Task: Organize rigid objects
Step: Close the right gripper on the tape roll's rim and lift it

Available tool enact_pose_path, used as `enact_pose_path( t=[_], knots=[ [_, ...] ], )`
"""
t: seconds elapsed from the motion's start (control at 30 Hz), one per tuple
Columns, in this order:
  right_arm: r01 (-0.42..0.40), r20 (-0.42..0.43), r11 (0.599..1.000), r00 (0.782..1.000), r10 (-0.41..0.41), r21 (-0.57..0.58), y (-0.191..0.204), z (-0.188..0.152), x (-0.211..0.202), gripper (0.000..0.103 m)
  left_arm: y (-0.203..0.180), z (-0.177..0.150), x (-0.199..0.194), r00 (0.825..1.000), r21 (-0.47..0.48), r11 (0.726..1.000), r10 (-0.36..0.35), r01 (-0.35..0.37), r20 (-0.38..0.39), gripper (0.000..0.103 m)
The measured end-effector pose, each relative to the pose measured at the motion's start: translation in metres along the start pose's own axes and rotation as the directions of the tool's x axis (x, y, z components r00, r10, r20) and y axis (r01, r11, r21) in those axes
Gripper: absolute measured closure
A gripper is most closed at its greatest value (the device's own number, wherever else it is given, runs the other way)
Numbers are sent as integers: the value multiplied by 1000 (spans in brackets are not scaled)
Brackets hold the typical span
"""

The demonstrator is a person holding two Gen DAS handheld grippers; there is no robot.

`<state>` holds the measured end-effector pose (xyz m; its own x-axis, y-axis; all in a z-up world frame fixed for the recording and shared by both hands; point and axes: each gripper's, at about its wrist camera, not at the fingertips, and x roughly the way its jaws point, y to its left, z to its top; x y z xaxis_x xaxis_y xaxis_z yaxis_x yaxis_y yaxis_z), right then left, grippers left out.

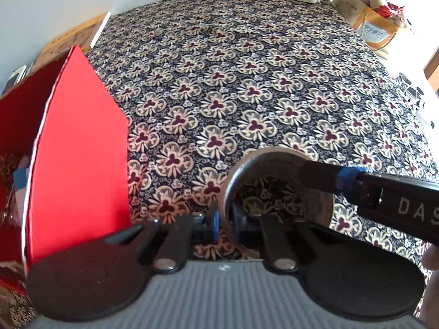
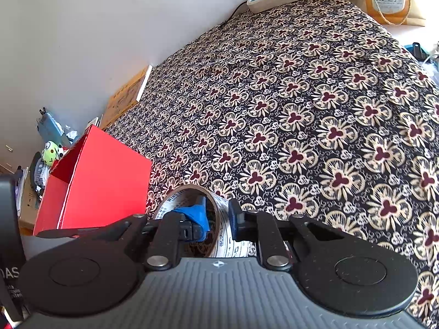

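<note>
left gripper (image 1: 225, 223): pinched on tape roll (image 1: 277, 186) wall | right gripper (image 1: 323, 175): finger reaching into the roll's far side, grip apparently closed | red box (image 1: 79, 150): left, open | floral cloth (image 1: 247, 82): beneath

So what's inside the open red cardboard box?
Inside the open red cardboard box, the left wrist view shows only a blue-and-white patterned scrap low down. Its red walls cover everything else.

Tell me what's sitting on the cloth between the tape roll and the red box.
Nothing: in the right wrist view only bare flowered tablecloth shows between the tape roll and the red box. The left wrist view shows the same bare stretch.
</note>
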<state>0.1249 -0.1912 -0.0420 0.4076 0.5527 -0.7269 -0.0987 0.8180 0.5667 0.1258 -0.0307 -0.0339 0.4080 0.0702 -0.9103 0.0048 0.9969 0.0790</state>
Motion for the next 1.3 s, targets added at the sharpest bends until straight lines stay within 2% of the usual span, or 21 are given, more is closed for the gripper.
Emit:
enact_pose_path(
  t=[0.2, 0.27, 0.37, 0.57, 0.93, 1.3],
  knots=[
    [19, -26, 1000, 999, -19, 3, 1, -12, -1, 102, -4, -11, -4, 1000, 13, 1000, 14, -14, 14, 90],
    [34, -30, 999, 999, -34, -5, 3, -17, 0, 96, -4, -14, -4, 1000, 15, 1000, 13, -14, 17, 90],
    [49, -9, 998, 999, -49, -30, 8, -24, 0, 95, -4, -17, -5, 1000, 10, 1000, 17, -17, 24, 90],
    [37, 3, 999, 999, -37, 8, 8, -25, 6, 95, -3, -19, -6, 999, 5, 999, 32, -32, 32, 88],
    [55, -3, 998, 998, -56, -12, 16, -22, 13, 99, -8, -21, -3, 999, 16, 999, 49, -50, 19, 86],
    [36, 14, 999, 999, -36, -25, 12, -24, 9, 102, -6, -21, -3, 999, -2, 999, 43, -43, 23, 87]
  ],
)
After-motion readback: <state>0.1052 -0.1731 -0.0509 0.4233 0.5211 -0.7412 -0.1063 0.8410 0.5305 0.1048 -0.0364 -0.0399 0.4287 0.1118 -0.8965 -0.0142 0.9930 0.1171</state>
